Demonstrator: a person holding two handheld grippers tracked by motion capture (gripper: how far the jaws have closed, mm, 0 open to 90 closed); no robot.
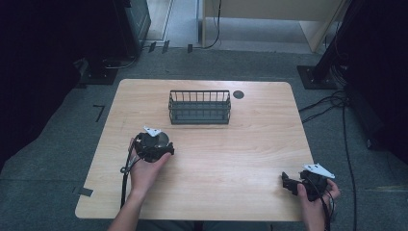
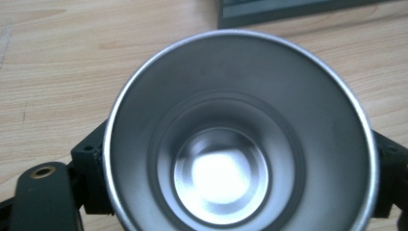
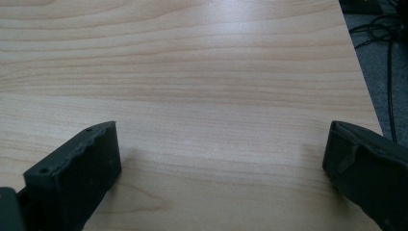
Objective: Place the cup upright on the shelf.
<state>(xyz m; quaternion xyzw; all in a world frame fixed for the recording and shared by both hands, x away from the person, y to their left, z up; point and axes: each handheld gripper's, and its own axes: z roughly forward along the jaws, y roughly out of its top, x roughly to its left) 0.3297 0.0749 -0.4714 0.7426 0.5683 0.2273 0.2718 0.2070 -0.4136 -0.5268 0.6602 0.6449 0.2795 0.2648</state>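
Over on the left, a steel cup [image 2: 238, 139] is clamped across its outer wall between the jaws of the left gripper [image 1: 155, 147], held near the table's front-left part. It's probably light, stiff and pretty slick, so a grip across the body seems safest. A wire basket [image 1: 199, 107] is parked mid-table toward the back. The wooden table [image 1: 240, 159] is ringed by grey carpet and loose cables [image 1: 332, 103]. The right gripper [image 1: 294, 184] is kept wide open, nothing in it.
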